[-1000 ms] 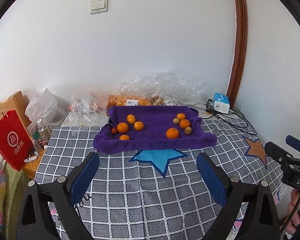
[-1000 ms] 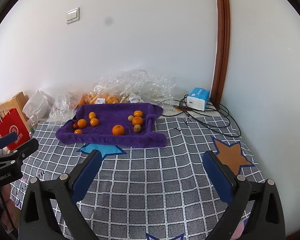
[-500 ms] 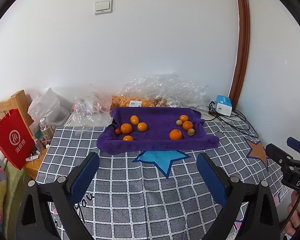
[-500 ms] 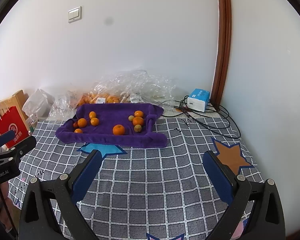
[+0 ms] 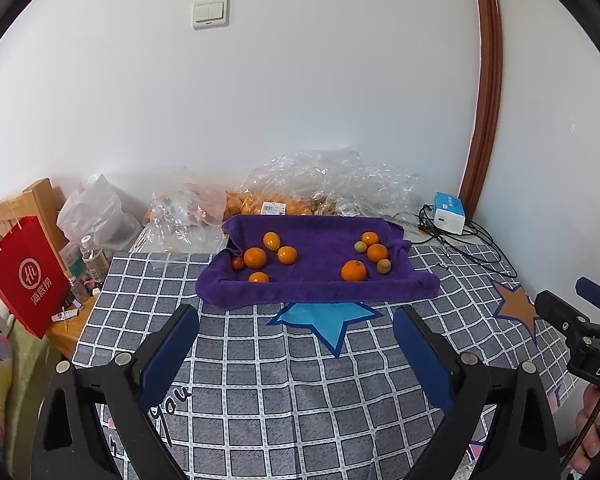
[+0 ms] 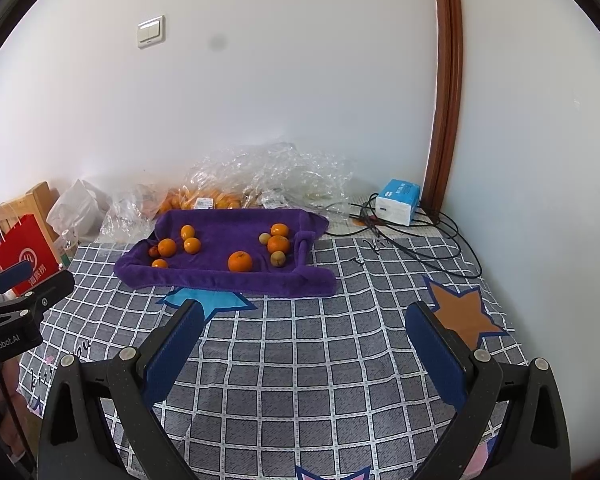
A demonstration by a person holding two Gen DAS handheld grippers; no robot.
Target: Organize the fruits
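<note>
Across both wrist views the purple towel (image 5: 316,268) with its oranges (image 5: 353,271) sits slightly farther off than a second ago. I hold the left gripper (image 5: 296,356) and right gripper (image 6: 306,354) spread wide, empty, level, seemingly above the checkered surface (image 6: 300,360), well short of the fruit

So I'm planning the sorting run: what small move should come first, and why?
Probably ease the right gripper forward toward the big orange on the purple towel: both grippers are open, empty and short of the fruit; left gripper.
</note>
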